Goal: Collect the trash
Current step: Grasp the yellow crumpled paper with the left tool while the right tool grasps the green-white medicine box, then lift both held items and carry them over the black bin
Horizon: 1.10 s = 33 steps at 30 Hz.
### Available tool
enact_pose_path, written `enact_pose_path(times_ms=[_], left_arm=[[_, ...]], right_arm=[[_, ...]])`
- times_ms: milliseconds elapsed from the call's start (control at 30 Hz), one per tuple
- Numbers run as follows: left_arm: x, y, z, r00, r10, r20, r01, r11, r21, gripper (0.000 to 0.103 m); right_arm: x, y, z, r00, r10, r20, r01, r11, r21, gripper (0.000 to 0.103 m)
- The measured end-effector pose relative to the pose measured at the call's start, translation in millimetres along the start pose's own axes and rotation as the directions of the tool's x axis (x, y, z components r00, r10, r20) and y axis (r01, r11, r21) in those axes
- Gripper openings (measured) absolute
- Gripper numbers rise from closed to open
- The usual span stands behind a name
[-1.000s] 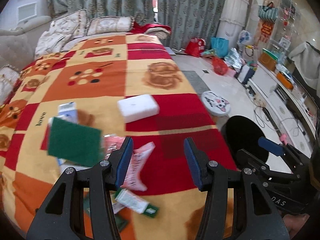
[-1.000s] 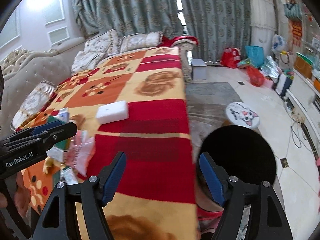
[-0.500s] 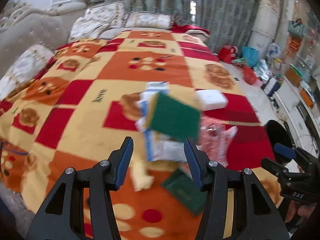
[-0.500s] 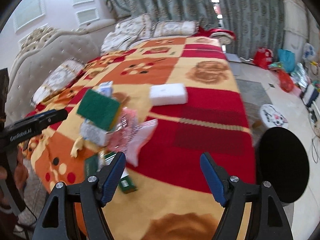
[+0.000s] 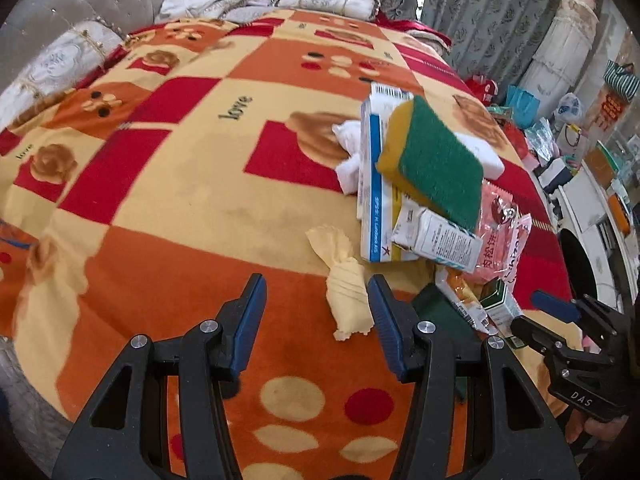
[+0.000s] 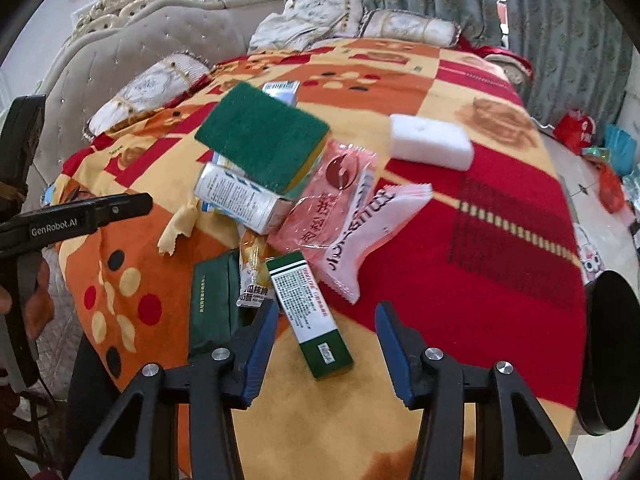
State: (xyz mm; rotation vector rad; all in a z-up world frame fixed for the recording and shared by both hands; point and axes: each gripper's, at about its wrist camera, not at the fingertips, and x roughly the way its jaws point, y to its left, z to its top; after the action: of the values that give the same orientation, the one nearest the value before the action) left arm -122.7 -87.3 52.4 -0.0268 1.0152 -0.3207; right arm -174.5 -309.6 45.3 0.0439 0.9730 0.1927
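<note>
A heap of trash lies on the patterned bedspread (image 5: pixel 168 208): a green and yellow sponge (image 5: pixel 436 160), a blue and white box (image 5: pixel 372 184), a white carton (image 5: pixel 440 240), pink wrappers (image 6: pixel 344 208) and a dark green packet (image 6: pixel 212 304). My left gripper (image 5: pixel 316 320) is open above the blanket, and a crumpled yellow wrapper (image 5: pixel 344 300) lies just inside its right finger. The jaws of my right gripper (image 6: pixel 326 344) are closing, with a green and white box (image 6: pixel 308 312) lying between them; the pads stand apart from it.
A white foam block (image 6: pixel 432 142) lies beyond the heap. A round black bin (image 6: pixel 612 348) stands on the floor off the bed's right edge. Pillows (image 6: pixel 152 88) and a padded headboard (image 6: pixel 100 52) line the far side. Bags (image 5: pixel 520 100) clutter the floor by the curtains.
Both grippers have swung left from the bin and the bed's edge to over the trash heap, and lower. The right jaws stand narrower than before. The left jaws are unchanged.
</note>
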Motion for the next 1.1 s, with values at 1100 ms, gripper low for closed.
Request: enact_pose_path(times_ms=[1100], left_arm=[[-38.6,-42.0,10.4,0.991,-0.110,0.073,0.104,0.991,0.079,0.016]], right_arm=[[-56.5,8.2,7.1,0.990,0.039,0.139,-0.040,0.999,0.002,0.026]])
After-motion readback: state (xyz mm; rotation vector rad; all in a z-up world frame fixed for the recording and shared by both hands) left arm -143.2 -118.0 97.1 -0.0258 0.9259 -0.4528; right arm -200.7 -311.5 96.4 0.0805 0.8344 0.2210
